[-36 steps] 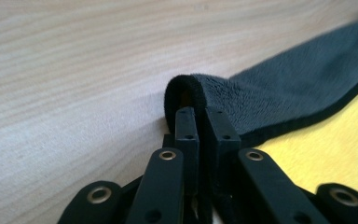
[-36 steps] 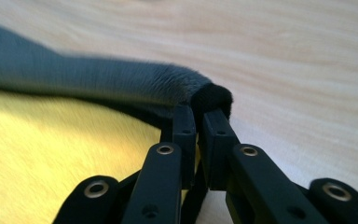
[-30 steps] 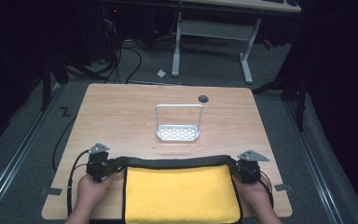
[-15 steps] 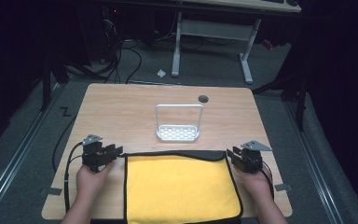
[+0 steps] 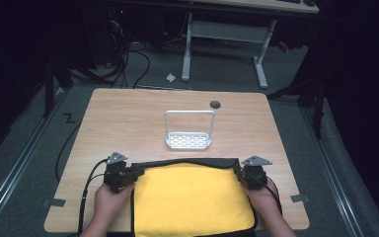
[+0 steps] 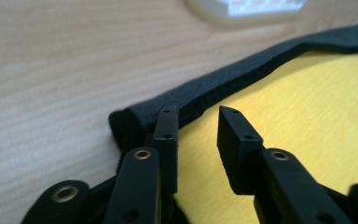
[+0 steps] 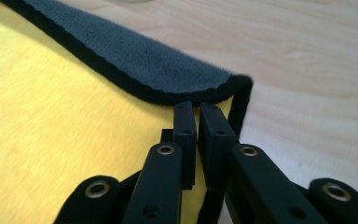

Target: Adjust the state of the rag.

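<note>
The left gripper (image 6: 198, 128) stands part open over the near left corner of the yellow cloth (image 5: 192, 200), its jaws having just been closing with no cloth pinched between them. The right gripper (image 7: 198, 114) is nearly closed at the cloth's right corner; the cloth lies flat on the tabletop (image 5: 128, 113) between both grippers.

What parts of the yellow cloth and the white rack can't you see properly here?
- Yellow cloth: its near edge is cut off by the bottom of the high view.
- White rack: cut off by the top edge of the left gripper view, and blurred.
- Right tool: its own jaws hide whether cloth is pinched between them.
- Dark spot on the table: too small to identify.
</note>
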Motion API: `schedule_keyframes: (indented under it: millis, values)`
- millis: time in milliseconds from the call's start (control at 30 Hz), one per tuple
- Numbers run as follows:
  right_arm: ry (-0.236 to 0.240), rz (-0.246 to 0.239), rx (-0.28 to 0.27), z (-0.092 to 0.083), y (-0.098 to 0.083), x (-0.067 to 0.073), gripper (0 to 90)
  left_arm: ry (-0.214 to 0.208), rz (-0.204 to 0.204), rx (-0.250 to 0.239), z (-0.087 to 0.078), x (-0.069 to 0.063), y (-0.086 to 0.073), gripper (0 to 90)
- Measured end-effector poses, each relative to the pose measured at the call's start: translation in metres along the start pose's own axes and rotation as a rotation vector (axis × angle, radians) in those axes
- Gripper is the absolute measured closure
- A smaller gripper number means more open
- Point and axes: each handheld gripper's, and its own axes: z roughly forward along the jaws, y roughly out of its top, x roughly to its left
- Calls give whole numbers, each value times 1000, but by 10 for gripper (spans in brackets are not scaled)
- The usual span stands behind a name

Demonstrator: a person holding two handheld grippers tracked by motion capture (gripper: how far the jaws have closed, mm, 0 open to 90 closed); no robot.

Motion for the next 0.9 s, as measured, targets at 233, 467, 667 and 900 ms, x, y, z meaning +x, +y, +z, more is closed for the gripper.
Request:
schedule_keyframes:
  millis: [233, 467, 667, 900]
  values:
    - [-21, 8, -18, 12, 19, -3, 854, -49, 33, -22, -15, -17, -4, 676]
    - [-43, 28, -30, 28, 35, -11, 851, -21, 8, 38, 6, 0, -8, 686]
    - [-33, 19, -47, 15, 32, -10, 811, 22, 2, 65, 15, 15, -2, 689]
    - [-10, -30, 13, 13, 16, 2, 747, 33, 33, 78, 32, 13, 12, 700]
